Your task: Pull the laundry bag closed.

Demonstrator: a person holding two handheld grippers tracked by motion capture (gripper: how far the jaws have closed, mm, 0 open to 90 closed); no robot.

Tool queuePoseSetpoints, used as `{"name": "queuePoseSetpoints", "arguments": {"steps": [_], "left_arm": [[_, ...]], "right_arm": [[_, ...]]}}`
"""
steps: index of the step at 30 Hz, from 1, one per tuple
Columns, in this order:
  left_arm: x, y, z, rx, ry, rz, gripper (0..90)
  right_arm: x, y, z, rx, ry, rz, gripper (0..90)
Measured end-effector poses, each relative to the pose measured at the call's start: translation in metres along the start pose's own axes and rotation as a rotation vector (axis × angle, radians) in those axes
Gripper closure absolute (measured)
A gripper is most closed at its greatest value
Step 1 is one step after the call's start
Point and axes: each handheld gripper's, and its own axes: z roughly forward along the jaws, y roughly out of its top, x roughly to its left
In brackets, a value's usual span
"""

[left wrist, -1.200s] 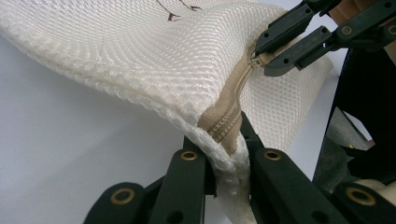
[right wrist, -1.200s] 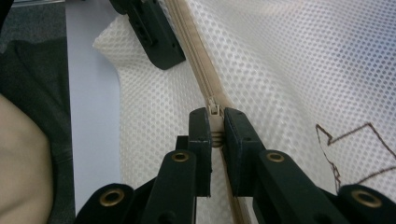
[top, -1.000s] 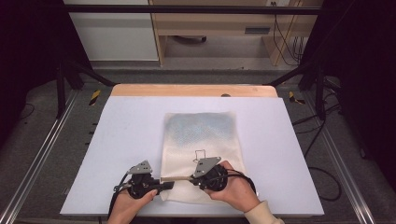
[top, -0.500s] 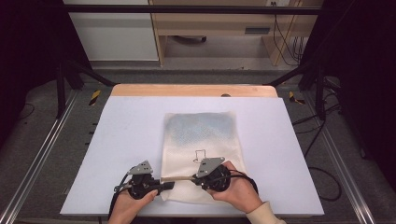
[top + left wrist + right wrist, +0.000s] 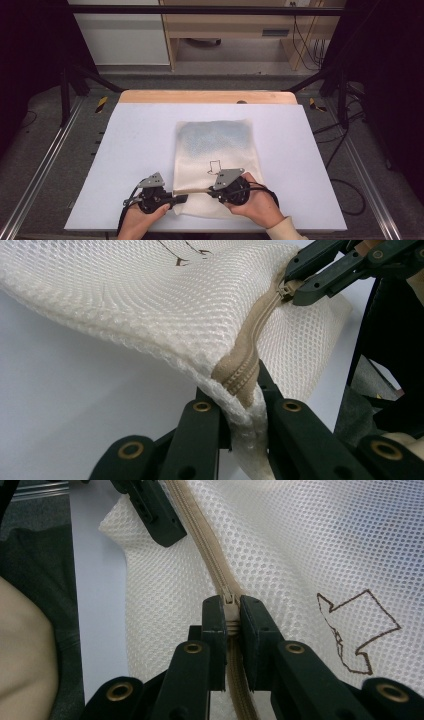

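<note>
White mesh laundry bag [image 5: 214, 150], lower centre of the table [image 5: 125, 150]; left gripper [image 5: 243, 405] clamped on the bag's corner at the zipper's [image 5: 210, 555] end; right gripper [image 5: 229, 617] pinching the slider [image 5: 229, 601]; zipper looks mid-travel, remainder still to run.

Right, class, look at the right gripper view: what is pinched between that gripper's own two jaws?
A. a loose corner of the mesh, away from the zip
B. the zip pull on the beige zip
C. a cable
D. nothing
B: the right gripper is closed on the zip pull of the white mesh bag.
</note>
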Motion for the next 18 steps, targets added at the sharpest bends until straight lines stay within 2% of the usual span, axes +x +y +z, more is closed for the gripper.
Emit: {"name": "queuePoseSetpoints", "arguments": {"steps": [18], "left_arm": [[-0.0017, 0.0000, 0.0015, 0.002, 0.003, 0.010, 84.5]], "right_arm": [[-0.0014, -0.0082, -0.0076, -0.015, -0.021, 0.014, 82.1]]}}
